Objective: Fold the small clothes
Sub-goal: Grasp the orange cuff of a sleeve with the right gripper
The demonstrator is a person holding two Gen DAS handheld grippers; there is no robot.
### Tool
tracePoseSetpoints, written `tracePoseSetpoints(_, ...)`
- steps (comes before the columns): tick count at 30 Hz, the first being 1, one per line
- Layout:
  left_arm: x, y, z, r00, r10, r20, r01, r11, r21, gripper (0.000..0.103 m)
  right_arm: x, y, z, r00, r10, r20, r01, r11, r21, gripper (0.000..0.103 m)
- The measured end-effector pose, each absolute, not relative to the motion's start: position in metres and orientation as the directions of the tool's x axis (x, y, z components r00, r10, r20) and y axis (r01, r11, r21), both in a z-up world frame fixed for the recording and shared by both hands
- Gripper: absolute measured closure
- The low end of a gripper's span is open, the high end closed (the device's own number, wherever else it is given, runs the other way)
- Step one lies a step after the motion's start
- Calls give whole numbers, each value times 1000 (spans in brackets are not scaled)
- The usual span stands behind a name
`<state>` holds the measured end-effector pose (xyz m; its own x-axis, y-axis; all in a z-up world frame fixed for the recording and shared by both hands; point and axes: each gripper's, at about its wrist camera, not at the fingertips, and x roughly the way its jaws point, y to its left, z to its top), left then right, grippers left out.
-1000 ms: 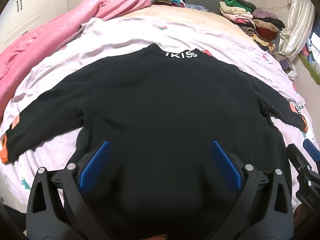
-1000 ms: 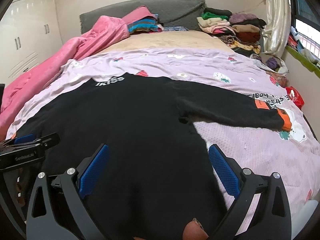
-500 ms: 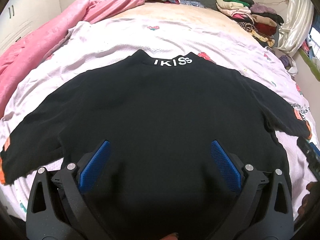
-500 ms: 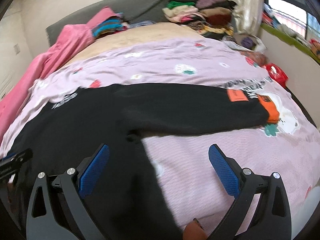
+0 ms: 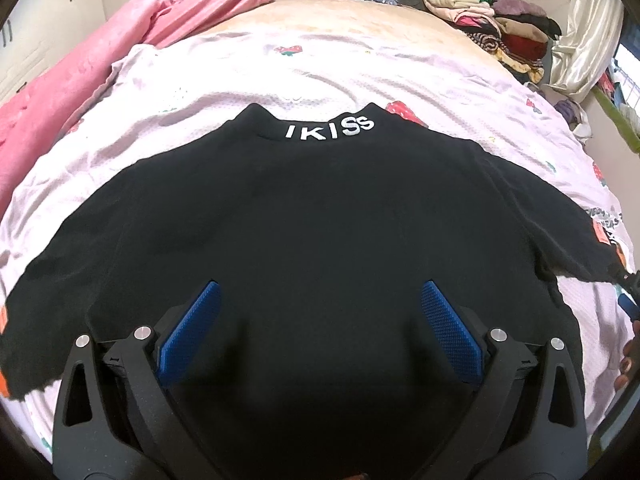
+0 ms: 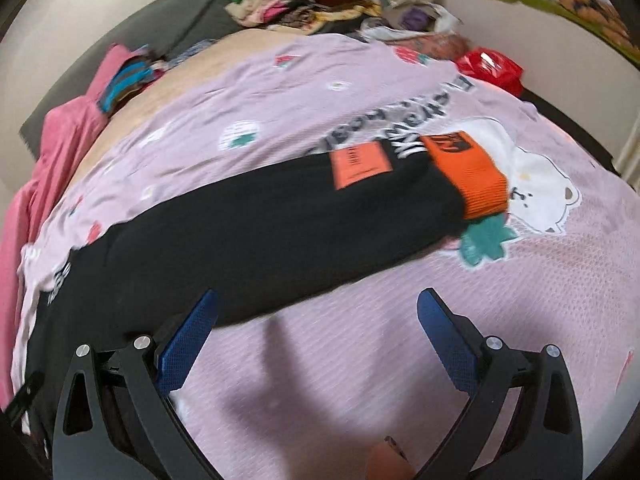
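Left wrist view first: our left gripper (image 5: 318, 320) has its jaws spread wide with nothing between them, hovering over the lower back of the black sweater (image 5: 312, 232), which lies flat on the lilac printed bedsheet (image 5: 328, 68). Straight ahead of the jaws sits the collar lettering "IKISS" (image 5: 329, 129). One sleeve runs off to the left of the claw, the other to the right, where an orange patch (image 5: 600, 234) shows near the frame edge. Beyond the collar, a pink blanket (image 5: 120, 52) is bunched ahead and to the left, and a pile of folded clothes (image 5: 492, 24) sits ahead and to the right.

Right wrist view, somewhat blurred: our right gripper (image 6: 316, 322) is likewise spread wide and holds nothing. Between its fingers we see bare sheet; the sweater's right sleeve (image 6: 280, 236) lies just ahead, reaching from the left finger (image 6: 188, 344) across and away to the right. It carries an orange rectangular label (image 6: 360, 164) and ends in an orange ribbed cuff (image 6: 468, 178), which rests beside a white bear print (image 6: 540, 196). Farther ahead and right lies a red bag (image 6: 490, 68).
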<state>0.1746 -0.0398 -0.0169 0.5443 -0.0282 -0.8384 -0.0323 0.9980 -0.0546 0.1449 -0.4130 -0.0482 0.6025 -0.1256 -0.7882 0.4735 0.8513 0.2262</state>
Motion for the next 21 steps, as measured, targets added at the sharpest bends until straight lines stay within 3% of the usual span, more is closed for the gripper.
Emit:
tracePoseSetpoints(5, 184, -41, -16, 547, -29, -837, -34, 998, -57, 9, 155, -447, -57, 576, -138, -805, 536, 808, 245, 4)
tracePoseSetpoints(11, 193, -45, -16, 549, -26, -835, -31, 998, -51, 9, 159, -483, -67, 618, -74, -783, 579, 716, 389, 6)
tracePoseSetpoints(14, 195, -45, -16, 548, -28, -836, -29, 998, -52, 9, 159, -492, -67, 642, -107, -759, 600, 687, 410, 37)
tracePoseSetpoints(16, 196, -44, -16, 547, -32, -837, -26, 998, -55, 9, 160, -497, -65, 674, -121, -729, 588, 685, 430, 72)
tracePoseSetpoints(19, 196, -44, -15, 546, -38, -837, -25, 998, -62, 9, 158, -498, -57, 716, -120, -688, 551, 703, 450, 90)
tracePoseSetpoints(21, 196, -45, -15, 548, -41, -836, -22, 998, -63, 9, 156, -490, -46, 753, -116, -647, 502, 737, 452, 92)
